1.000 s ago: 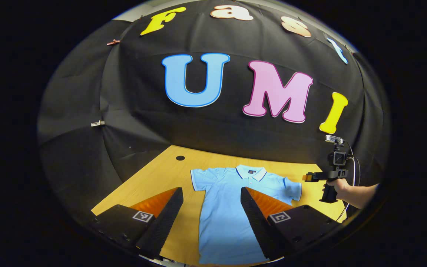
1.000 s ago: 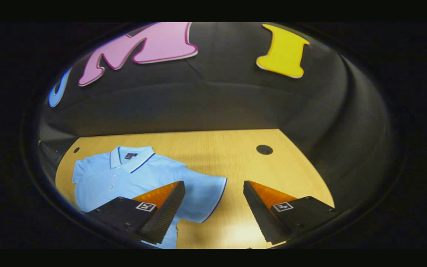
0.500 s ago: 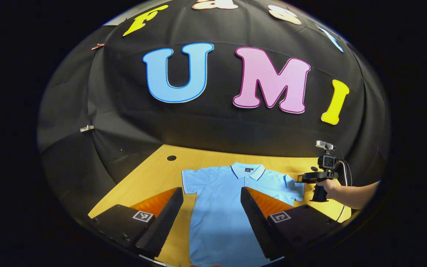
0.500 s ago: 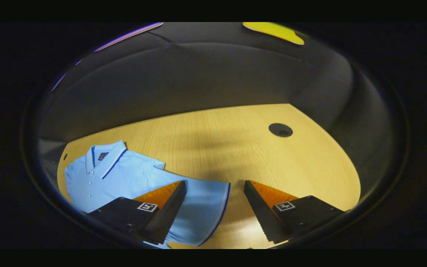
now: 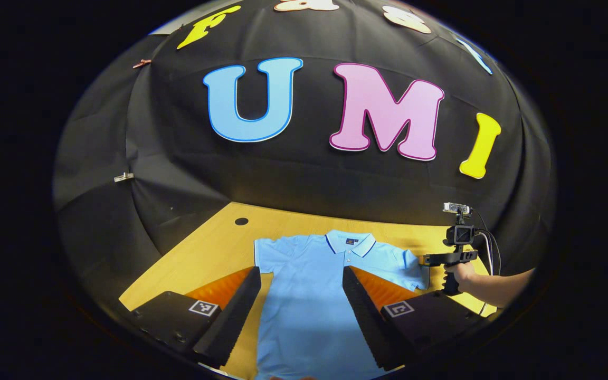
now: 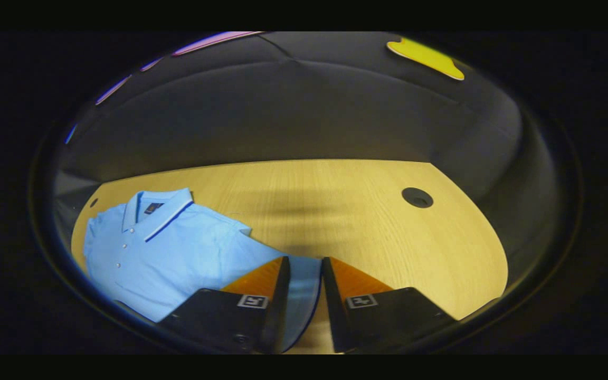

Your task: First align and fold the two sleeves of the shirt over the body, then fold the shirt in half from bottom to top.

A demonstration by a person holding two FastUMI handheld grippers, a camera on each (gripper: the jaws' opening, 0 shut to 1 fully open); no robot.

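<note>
A light blue polo shirt (image 5: 309,295) lies flat, face up, on the wooden table (image 5: 203,253), collar toward the wall. In the left gripper view my left gripper (image 5: 300,272) hovers open above the shirt's body, fingers wide apart with nothing between them. In the right gripper view the shirt (image 6: 177,248) lies to the left and my right gripper (image 6: 305,261) straddles the cuff of its sleeve (image 6: 304,287). Its jaws stand close together with a narrow gap, the cloth showing between them. The left gripper view shows that gripper (image 5: 426,259) at the sleeve (image 5: 412,269), held by a hand (image 5: 459,272).
The table (image 6: 367,227) has a round cable hole (image 6: 417,197) at its far right and another cable hole (image 5: 241,221) at its far left. Black cloth walls close in the table's back and sides. Bare wood stretches to the right of the shirt.
My right gripper has come down onto the sleeve cuff and its fingers have drawn most of the way together. The left gripper has drifted slightly, staying wide open.
</note>
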